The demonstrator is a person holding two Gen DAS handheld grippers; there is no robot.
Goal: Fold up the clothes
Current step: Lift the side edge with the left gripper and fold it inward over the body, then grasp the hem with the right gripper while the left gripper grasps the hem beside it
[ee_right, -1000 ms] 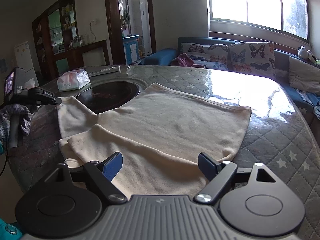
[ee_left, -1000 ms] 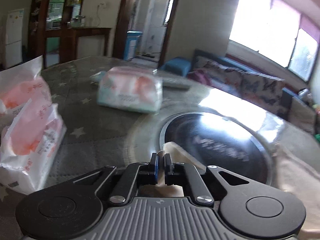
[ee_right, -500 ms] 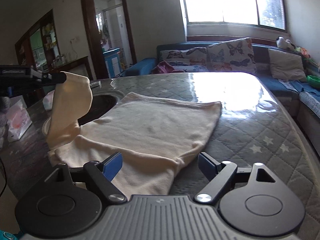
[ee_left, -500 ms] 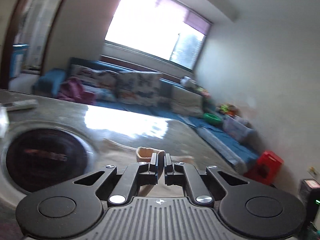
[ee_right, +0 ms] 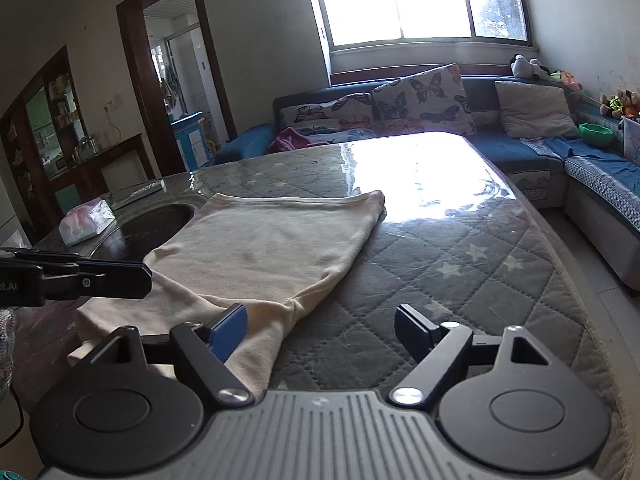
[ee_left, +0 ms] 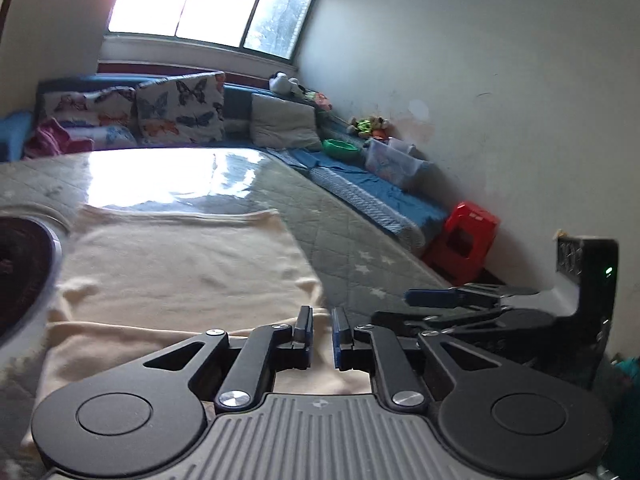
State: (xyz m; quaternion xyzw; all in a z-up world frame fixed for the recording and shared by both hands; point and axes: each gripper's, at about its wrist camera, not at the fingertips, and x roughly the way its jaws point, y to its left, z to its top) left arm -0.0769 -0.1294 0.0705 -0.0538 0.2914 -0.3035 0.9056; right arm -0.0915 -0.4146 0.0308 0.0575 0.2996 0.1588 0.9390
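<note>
Cream garment (ee_right: 272,248) on grey star-quilted table cover (ee_right: 460,264); blue gripper fingers (ee_right: 228,334).

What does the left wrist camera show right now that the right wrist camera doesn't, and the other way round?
Only the left wrist view shows the red plastic stool by the wall. Only the right wrist view shows the dark wooden doorway and the white tissue pack beside the round black hotplate. Both show the cream cloth garment on the grey quilted table cover, the butterfly-print cushions, the left gripper and the open right gripper.
</note>
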